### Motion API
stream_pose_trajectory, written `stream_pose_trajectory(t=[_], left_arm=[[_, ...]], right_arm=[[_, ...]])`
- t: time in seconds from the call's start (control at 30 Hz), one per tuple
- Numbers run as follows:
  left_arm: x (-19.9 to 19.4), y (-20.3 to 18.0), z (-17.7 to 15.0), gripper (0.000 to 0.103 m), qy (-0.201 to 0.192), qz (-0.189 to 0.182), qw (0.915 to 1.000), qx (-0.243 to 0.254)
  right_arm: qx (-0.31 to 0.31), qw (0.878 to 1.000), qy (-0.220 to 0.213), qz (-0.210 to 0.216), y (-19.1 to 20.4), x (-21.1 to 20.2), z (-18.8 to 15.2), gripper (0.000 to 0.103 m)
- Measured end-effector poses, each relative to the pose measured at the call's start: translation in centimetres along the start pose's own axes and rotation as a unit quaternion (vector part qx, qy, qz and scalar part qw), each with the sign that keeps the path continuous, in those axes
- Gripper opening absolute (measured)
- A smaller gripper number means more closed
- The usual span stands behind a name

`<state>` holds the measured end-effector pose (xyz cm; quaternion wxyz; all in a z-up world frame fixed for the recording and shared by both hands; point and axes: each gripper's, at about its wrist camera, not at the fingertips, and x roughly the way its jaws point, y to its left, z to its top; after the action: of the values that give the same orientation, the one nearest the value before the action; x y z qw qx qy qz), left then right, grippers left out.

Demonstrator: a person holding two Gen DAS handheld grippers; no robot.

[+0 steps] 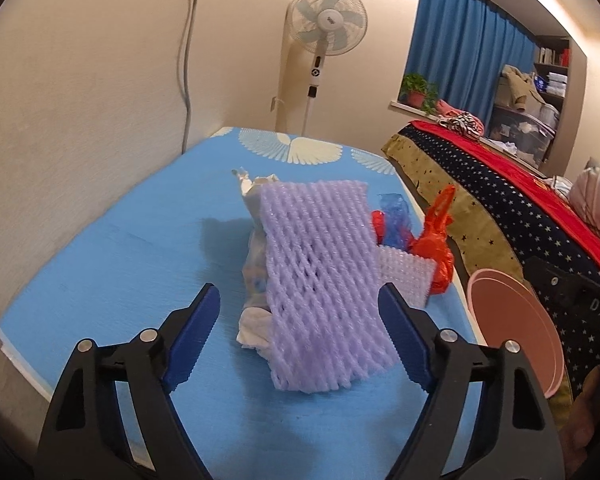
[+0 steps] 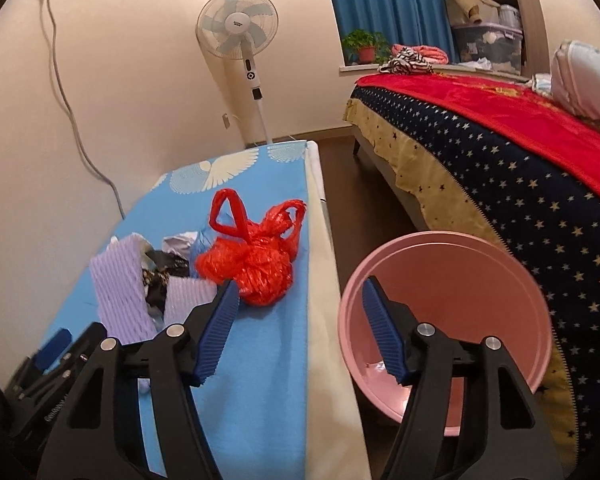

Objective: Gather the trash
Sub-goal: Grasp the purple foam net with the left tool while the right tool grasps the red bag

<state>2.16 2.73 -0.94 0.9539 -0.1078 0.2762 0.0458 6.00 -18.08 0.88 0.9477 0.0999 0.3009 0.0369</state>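
A heap of trash lies on the blue-covered table (image 1: 120,260). In the left wrist view a large purple foam net (image 1: 320,280) stands in front, with crumpled white paper (image 1: 252,328) beside it. A smaller foam net (image 1: 404,276), blue plastic (image 1: 396,220) and a red plastic bag (image 1: 436,240) lie behind to the right. My left gripper (image 1: 298,287) is open, its fingers either side of the large net without pressing it. My right gripper (image 2: 300,282) is open and empty above the table's right edge, the red bag (image 2: 248,264) just beyond its left finger. A pink bin (image 2: 440,240) stands on the floor below its right finger.
A bed (image 2: 520,168) with a starred cover and red blanket runs along the right, with a narrow strip of dark floor (image 2: 364,184) between it and the table. A white standing fan (image 2: 238,28) stands behind the table. The wall with a hanging cable (image 1: 186,60) borders the table's left side.
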Motion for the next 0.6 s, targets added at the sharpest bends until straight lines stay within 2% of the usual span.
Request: stream_pose_trajectory(t=[0.2, 0.3, 0.37, 0.4, 0.5, 0.57, 0.6], left_arm=[[2.4, 0.4, 0.2, 0.068, 0.031, 0.012, 0.9992, -0.021], [3.2, 0.4, -0.1, 0.057, 0.045, 0.004, 0.9988, -0.018], [3.5, 0.2, -0.2, 0.046, 0.052, -0.005, 0.9986, -0.011], [3.6, 0.1, -0.3, 0.044, 0.053, -0.007, 0.9985, -0.010], [3.8, 0.4, -0.3, 0.029, 0.060, -0.018, 0.9979, -0.016], [3.8, 0.6, -0.3, 0.013, 0.061, -0.019, 0.9978, -0.016], [3.8, 0.7, -0.3, 0.011, 0.060, -0.020, 0.9979, -0.016]], right_arm=[[0.022, 0.999, 0.017, 0.026, -0.3, 2.3, 0.3, 0.064], [0.033, 0.999, 0.028, 0.032, -0.3, 3.8, 0.4, 0.064], [0.039, 0.998, 0.034, 0.034, -0.3, 4.7, 0.4, 0.064], [0.042, 0.998, 0.036, 0.035, -0.4, 5.2, 0.4, 0.064], [0.056, 0.996, 0.049, 0.038, -0.5, 7.0, 0.4, 0.064], [0.069, 0.995, 0.065, 0.043, -0.6, 8.4, 0.3, 0.064], [0.075, 0.994, 0.070, 0.044, -0.7, 8.9, 0.2, 0.064]])
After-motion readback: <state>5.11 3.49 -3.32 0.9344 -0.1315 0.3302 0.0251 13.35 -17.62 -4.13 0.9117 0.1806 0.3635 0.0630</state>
